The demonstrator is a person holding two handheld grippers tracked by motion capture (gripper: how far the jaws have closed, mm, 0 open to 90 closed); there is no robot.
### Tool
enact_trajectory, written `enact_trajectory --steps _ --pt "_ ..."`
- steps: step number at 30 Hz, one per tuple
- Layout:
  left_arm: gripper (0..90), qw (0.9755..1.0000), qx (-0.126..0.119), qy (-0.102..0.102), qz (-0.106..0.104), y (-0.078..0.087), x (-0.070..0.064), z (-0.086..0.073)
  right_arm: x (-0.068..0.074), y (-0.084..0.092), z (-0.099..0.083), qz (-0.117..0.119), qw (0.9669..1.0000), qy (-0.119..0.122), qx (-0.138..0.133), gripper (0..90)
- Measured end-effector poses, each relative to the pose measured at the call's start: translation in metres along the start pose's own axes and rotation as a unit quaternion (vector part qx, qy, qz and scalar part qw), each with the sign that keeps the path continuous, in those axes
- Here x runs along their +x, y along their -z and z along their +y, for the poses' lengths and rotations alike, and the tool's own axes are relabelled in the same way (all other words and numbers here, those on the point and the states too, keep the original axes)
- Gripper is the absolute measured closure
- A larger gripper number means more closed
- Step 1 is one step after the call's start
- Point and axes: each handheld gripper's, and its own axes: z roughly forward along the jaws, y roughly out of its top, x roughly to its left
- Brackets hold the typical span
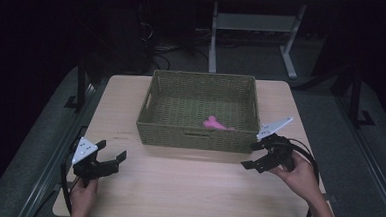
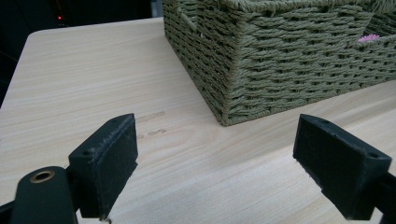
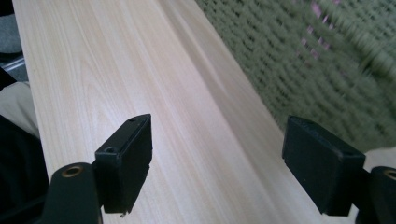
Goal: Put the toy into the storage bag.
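An olive woven basket (image 1: pixel 197 138) stands at the table's far middle. A pink object (image 1: pixel 213 123) lies on its floor near the front wall. My left gripper (image 1: pixel 112 153) hovers low over the table's front left, open and empty, and its own view faces the basket's corner (image 2: pixel 280 70) with a pink speck (image 2: pixel 371 37) over the rim. My right gripper (image 1: pixel 254 156) sits by the basket's front right corner, open and empty. Its view looks along the basket's blurred front wall (image 3: pixel 317 65), between jaws held wide apart.
The light wooden table (image 1: pixel 187 183) has bare space in front of the basket and along both sides. Beyond it stand the legs of a white desk (image 1: pixel 213 44) and cables on the dark floor. The person's hands (image 1: pixel 302 177) come in from the near edge.
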Motion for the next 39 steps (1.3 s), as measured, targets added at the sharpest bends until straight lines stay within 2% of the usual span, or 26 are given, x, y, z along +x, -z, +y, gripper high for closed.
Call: enact_trajectory --steps 11,17,39 --pt "13.3 1.0 -0.001 0.0 0.002 0.0 0.0 0.0 0.0 -0.003 -0.029 -0.002 0.9996 -0.023 -0.014 23.3" --pt "13.3 1.0 -0.001 -0.001 0.001 0.0 -0.001 0.0 0.0 -0.006 -0.04 -0.008 0.9994 -0.033 -0.007 22.8" --pt "13.3 1.0 0.0 -0.001 0.0 0.0 -0.002 0.0 0.01 -0.008 -0.079 -0.021 0.9981 -0.052 -0.025 22.1"
